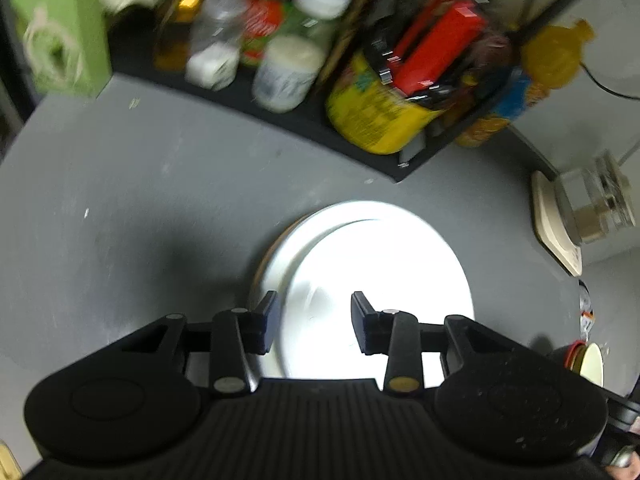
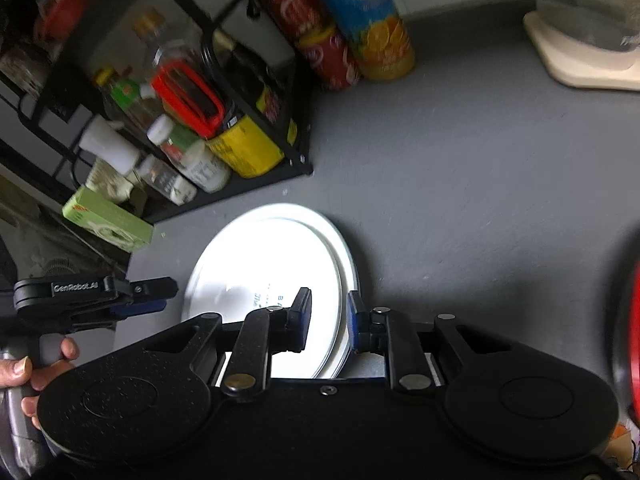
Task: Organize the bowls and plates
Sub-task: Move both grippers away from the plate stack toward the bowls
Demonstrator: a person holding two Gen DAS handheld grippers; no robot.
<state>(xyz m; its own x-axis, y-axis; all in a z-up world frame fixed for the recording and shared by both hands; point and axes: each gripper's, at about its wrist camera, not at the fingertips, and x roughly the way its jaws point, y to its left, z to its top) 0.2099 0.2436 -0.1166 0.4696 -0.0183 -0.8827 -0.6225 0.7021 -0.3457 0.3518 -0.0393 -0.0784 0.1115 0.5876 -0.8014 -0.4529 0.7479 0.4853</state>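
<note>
The left gripper (image 1: 314, 322) fills the bottom of its own view, pointing steeply down at the plates (image 1: 372, 280); its fingers (image 1: 266, 322) stand partly apart with nothing between them, clear of the white surface below. The right gripper (image 2: 326, 320) looks down likewise; its fingers (image 2: 300, 318) leave a narrow gap that lines up with the right rim of the plates (image 2: 268, 280), but whether the pads touch that rim cannot be told from this angle.

The plates are white and strongly glared, a smaller one lying on a larger one, flat on the grey counter (image 1: 160, 184); some small print shows on the upper one near the right gripper's left pad.

Behind the plates a black rack (image 1: 288, 120) stands on the counter, crowded with jars and bottles; a yellow can (image 1: 372, 120) with red packets stuck in it sits at the rack's corner; a green box (image 1: 60, 28) stands at the rack's other end.

In the right view two drink bottles (image 2: 352, 28) stand just beside the rack, and a clear container on a cream base (image 2: 584, 56) sits well apart at the far right; a hand (image 2: 32, 368) grips the left gripper's handle at the left edge; something red (image 2: 634, 332) curves in at the right edge, too cropped to name.
</note>
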